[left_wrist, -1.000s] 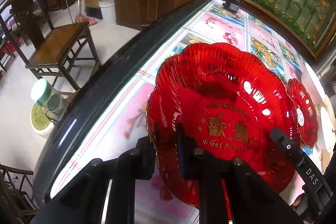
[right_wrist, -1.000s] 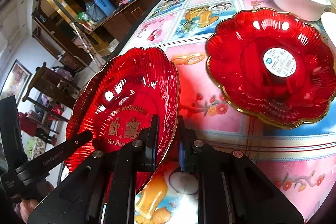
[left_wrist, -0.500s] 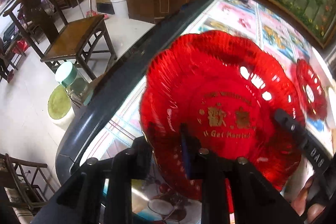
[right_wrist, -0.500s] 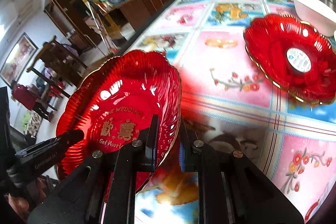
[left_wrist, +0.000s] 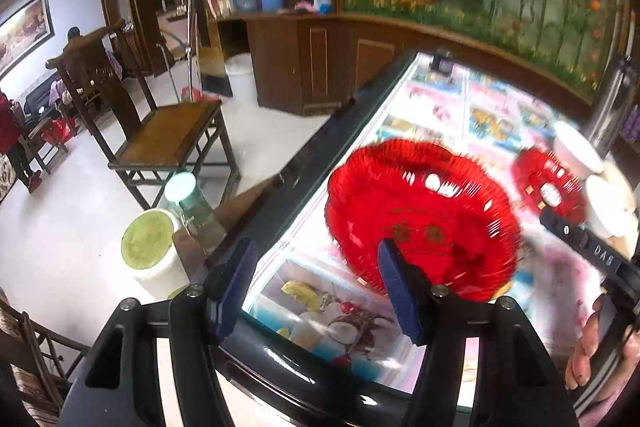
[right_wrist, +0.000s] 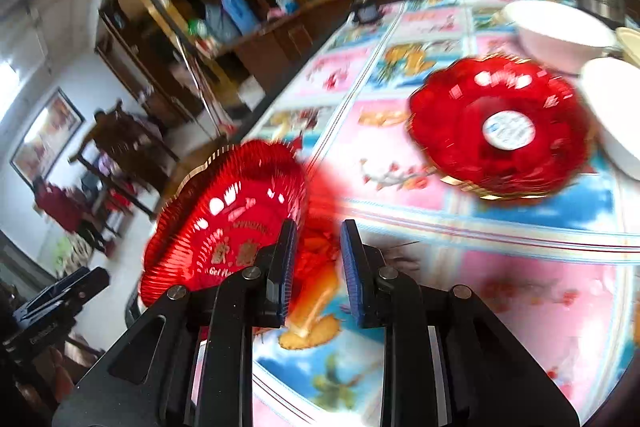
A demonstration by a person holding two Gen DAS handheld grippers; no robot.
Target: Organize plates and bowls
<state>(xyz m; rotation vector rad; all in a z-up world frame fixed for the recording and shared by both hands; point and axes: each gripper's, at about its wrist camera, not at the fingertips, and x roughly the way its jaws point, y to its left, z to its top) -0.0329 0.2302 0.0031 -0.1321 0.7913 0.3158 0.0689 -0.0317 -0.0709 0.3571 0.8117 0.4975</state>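
Note:
A large red scalloped plate with gold lettering point(left_wrist: 420, 223) is held tilted above the table's near left corner; it also shows in the right wrist view point(right_wrist: 228, 223). My right gripper point(right_wrist: 316, 267) has its jaws slightly apart at the plate's rim; the grip is blurred. My left gripper point(left_wrist: 316, 283) is open wide, with the plate just beyond its right finger. A smaller red plate with a white sticker point(right_wrist: 500, 131) lies on the table point(right_wrist: 500, 267). White bowls point(right_wrist: 560, 35) stand behind it.
The table's dark rounded edge point(left_wrist: 304, 163) runs along the left. Beside it on the floor stand a wooden chair point(left_wrist: 168, 131), a lidded bucket point(left_wrist: 152, 251) and a bottle point(left_wrist: 192, 203). A wooden counter point(left_wrist: 320, 63) stands at the back.
My left gripper has opened, let go of the large red plate and drawn back. The plate stays at my right gripper, whose jaws now stand a little wider. Both views tilted up.

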